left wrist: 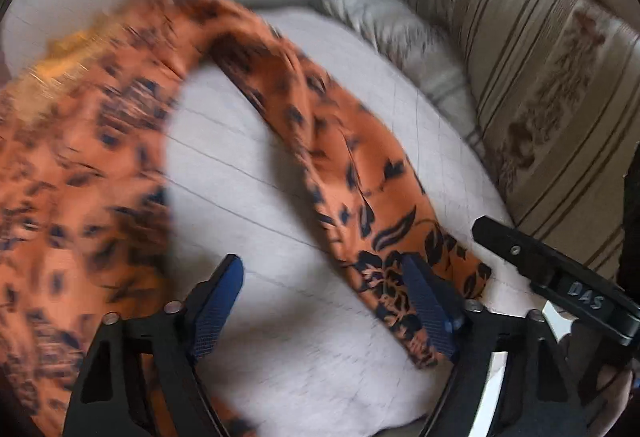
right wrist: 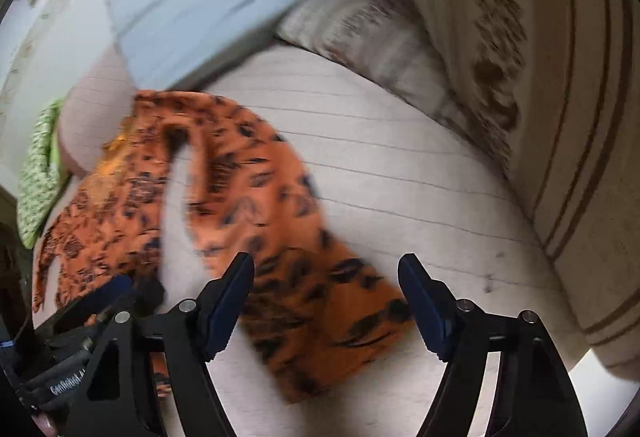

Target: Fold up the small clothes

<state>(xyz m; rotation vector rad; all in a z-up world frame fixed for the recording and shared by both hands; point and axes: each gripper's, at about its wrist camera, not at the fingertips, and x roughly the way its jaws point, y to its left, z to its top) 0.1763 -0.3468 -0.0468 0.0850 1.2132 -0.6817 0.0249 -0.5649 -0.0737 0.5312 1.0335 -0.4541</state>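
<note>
The left wrist view is showing the left gripper (left wrist: 324, 301) pointing down at a pale sheet (left wrist: 248, 173) with thin dark lines, its fingers spread with only sheet in the gap. The orange garment (left wrist: 360, 197), printed with dark leaves and flowers, is lying on that sheet in two limbs: a wide, blurred mass at the left of the frame and a narrower strip running down to the right. The end of that strip is lying under and just beyond the right-hand finger (left wrist: 428, 309), which is overlapping it; whether the pad is touching the cloth cannot be told. This view alone is catching the right gripper (left wrist: 560, 273) from outside, as a black body at the right edge. The right wrist view is giving the other side: the right gripper (right wrist: 326, 301) is standing with its fingers spread, and the strip's end is lying right in the gap, its corners reaching both pads, not pinched. Here the garment (right wrist: 256, 197) is stretching up and left, and the left gripper (right wrist: 104, 301) is appearing as a blurred black shape at the lower left over the cloth. Only this view is showing a green patterned cloth (right wrist: 38, 177) at the left edge. Both views are showing a striped beige cushion (right wrist: 540, 77) to the right and a light blue fabric (right wrist: 192, 5) above.
</note>
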